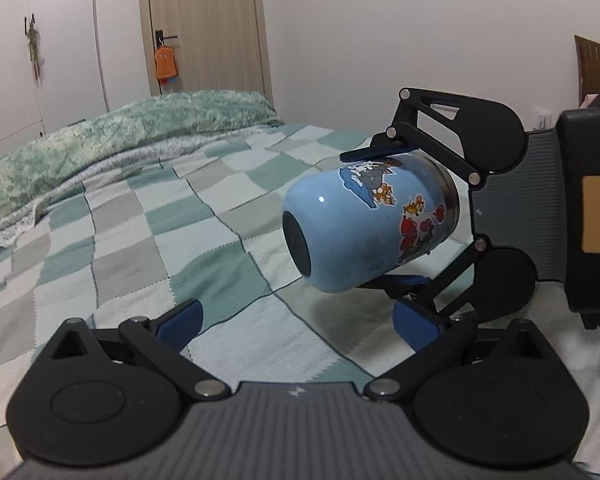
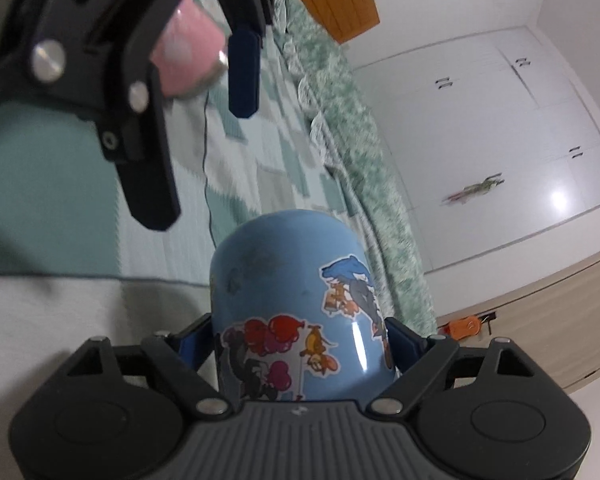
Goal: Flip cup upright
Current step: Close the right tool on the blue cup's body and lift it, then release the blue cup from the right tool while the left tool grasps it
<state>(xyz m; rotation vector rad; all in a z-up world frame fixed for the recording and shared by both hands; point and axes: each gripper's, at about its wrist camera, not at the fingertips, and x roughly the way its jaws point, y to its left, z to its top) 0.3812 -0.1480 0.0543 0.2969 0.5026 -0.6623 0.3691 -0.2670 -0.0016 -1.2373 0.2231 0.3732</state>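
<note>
A light blue cup (image 1: 360,224) with cartoon stickers is held sideways above the bed, its dark base facing left toward my left gripper and its metal rim toward the right gripper. My right gripper (image 1: 384,216) is shut on the cup, one blue pad on top and one below. In the right wrist view the cup (image 2: 296,312) fills the space between that gripper's pads (image 2: 400,342). My left gripper (image 1: 300,322) is open and empty, just below and in front of the cup; it also shows in the right wrist view (image 2: 196,132).
A checkered green and white bedspread (image 1: 160,220) covers the bed. A fuzzy green blanket (image 1: 100,136) lies along the far side. A pink object (image 2: 184,48) lies on the bed behind the left gripper. Wardrobe doors (image 2: 500,120) and a room door (image 1: 204,24) stand beyond.
</note>
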